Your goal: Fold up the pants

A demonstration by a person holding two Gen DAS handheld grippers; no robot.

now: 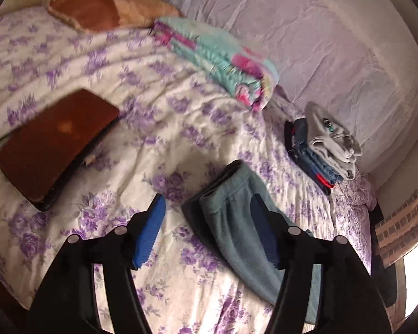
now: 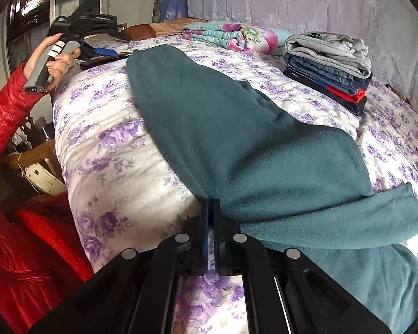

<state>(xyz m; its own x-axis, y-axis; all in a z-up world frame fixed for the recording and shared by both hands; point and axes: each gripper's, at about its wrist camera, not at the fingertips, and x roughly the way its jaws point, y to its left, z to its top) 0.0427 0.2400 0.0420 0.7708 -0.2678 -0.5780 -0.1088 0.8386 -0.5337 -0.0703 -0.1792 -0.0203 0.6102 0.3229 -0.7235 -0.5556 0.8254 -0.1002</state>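
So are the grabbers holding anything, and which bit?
The right gripper is shut at the near edge of the teal pants, seemingly pinching it. The left gripper is open, holding nothing.

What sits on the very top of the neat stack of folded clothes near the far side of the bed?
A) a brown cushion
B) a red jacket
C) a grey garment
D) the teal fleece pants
C: in the right wrist view the stack of folded clothes has a grey garment on top, with blue jeans and something red and dark beneath it, while the teal fleece pants lie spread apart on the bedspread.
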